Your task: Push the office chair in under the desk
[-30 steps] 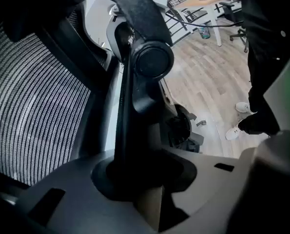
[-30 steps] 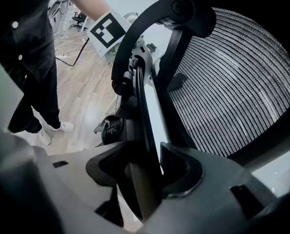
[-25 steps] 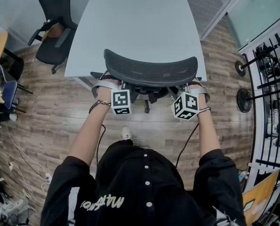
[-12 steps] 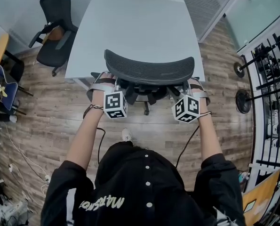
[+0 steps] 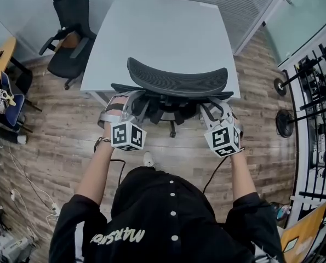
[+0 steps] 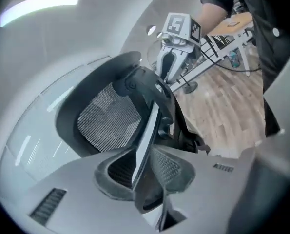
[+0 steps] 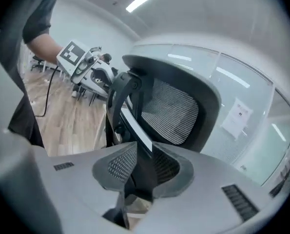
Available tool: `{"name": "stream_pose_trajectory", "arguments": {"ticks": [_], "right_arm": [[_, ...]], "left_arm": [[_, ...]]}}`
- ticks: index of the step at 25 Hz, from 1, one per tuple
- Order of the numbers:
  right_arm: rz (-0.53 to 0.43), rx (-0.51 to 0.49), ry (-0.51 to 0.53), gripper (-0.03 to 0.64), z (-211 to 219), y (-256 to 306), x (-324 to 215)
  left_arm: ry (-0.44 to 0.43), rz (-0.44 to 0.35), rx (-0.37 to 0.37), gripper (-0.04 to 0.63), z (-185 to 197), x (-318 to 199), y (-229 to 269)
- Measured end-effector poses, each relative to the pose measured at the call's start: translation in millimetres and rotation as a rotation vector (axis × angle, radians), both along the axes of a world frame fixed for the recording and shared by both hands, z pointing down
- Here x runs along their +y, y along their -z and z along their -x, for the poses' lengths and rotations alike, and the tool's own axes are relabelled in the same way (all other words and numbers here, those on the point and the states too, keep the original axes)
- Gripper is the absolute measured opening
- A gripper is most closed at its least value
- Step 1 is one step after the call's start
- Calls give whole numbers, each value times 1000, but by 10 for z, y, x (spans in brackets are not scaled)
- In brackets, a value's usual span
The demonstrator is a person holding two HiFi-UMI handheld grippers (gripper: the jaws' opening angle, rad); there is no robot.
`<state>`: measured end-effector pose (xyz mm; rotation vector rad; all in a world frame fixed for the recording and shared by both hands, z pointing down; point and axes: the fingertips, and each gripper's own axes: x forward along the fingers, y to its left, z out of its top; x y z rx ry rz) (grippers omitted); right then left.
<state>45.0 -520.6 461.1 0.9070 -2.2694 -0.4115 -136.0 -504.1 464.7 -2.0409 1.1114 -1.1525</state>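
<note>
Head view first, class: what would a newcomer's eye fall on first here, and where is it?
The black office chair dominates the middle, its curved mesh back at the near edge of the pale desk. On either side, the left gripper and right gripper are closing their jaws on the chair's frame. A second black chair stands at upper left.

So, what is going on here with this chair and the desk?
A person holds a claw in each hand and is handling the black office chair at the grey desk. The left claw and the right claw are each closing on a bar of the chair's back frame, one on each side, with the bar between the jaws. The seat is out of sight under the desk top, and the backrest stands at the desk's near edge.
</note>
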Motion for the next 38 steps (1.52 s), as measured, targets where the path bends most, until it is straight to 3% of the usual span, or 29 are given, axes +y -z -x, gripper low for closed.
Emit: {"name": "stream_pose_trajectory", "arguments": {"ticks": [6, 13, 18, 38], "right_arm": [[10, -226, -70, 67, -25, 342, 201], [28, -493, -177, 43, -273, 642, 451], [-13, -608, -239, 37, -539, 830, 587], [-97, -732, -447, 34, -1330, 1095, 941]], "left_arm": [[85, -24, 320, 39, 57, 269, 418], [144, -37, 714, 20, 120, 595, 860], [201, -73, 894, 17, 258, 779, 1075], [333, -168, 933, 17, 878, 1189, 1350]]}}
